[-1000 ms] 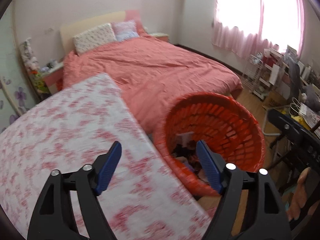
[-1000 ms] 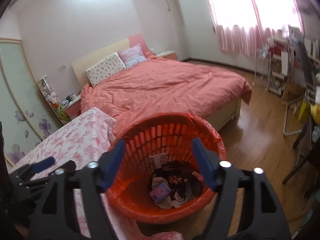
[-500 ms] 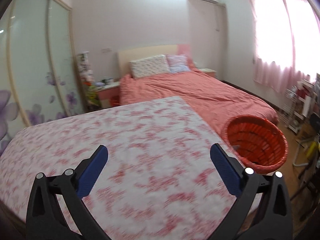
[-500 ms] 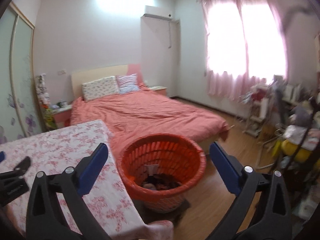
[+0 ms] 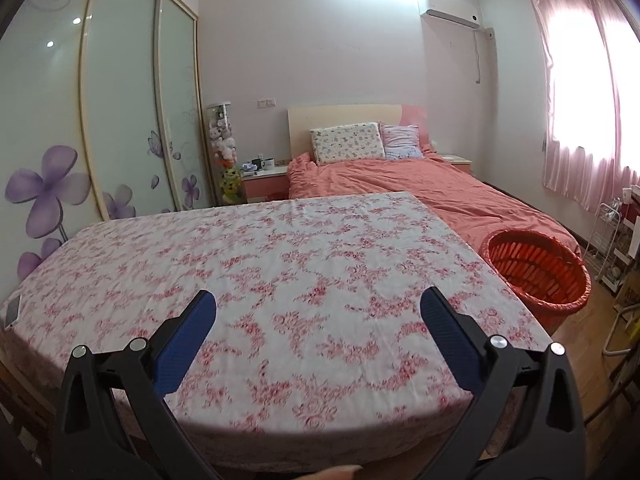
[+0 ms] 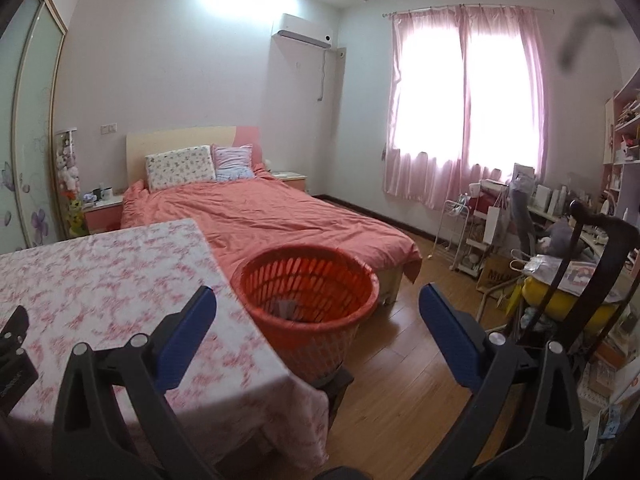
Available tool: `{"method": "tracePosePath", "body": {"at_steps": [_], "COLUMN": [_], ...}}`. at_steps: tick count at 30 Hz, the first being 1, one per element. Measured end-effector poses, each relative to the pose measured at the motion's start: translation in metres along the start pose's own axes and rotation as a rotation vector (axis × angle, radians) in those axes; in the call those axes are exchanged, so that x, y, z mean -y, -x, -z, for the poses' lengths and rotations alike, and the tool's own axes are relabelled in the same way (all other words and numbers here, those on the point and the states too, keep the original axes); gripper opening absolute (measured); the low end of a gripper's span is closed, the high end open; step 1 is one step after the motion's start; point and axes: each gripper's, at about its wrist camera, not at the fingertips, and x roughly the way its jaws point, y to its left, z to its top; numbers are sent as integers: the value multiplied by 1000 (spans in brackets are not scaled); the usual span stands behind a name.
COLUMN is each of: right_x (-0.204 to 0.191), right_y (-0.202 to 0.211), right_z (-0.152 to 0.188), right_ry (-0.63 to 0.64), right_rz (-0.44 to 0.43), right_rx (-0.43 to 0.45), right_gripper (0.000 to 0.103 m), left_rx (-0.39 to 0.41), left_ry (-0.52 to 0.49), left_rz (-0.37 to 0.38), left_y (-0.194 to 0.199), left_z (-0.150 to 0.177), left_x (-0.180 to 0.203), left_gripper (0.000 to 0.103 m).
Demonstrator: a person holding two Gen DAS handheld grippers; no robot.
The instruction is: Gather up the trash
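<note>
An orange slatted basket (image 6: 312, 276) stands on the floor at the table's right corner, with dark trash (image 6: 285, 308) lying in its bottom. In the left wrist view the basket (image 5: 536, 276) sits off to the right, beyond the table edge. The table (image 5: 300, 248) wears a pink floral cloth, and no trash shows on it. My left gripper (image 5: 317, 294) is open over the cloth with nothing between its blue pads. My right gripper (image 6: 317, 290) is open too, holding nothing, back from the basket over the table corner (image 6: 100, 264).
A bed with a coral cover (image 6: 260, 216) lies behind the basket. Sliding wardrobe doors (image 5: 120, 120) line the left wall. A dark chair (image 6: 592, 264), a cluttered desk and a white rack (image 6: 460, 232) crowd the right. A flat phone-like object (image 5: 12, 310) lies at the table's left edge.
Both grippers drew back from the basket and tilted upward, and their jaws spread wider. The left view swung from the basket onto the table top.
</note>
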Motion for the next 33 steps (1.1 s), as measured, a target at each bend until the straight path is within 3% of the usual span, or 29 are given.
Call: {"method": "tracePosePath", "body": {"at_steps": [7, 20, 33], "right_x": [-9, -13, -9], "right_y": [15, 11, 16], "right_z": [11, 21, 21], "right_ry": [8, -5, -4], "right_rz": [-1, -35, -30], "right_rx": [-12, -143, -152], "right_gripper": [99, 99, 99], "left_rx": [12, -23, -45], "left_ry": [21, 42, 57], "left_rz": [-1, -31, 0], "left_y": [13, 16, 21], "left_z": [7, 13, 12], "left_x": [-8, -15, -16], "left_gripper": [101, 101, 101]}}
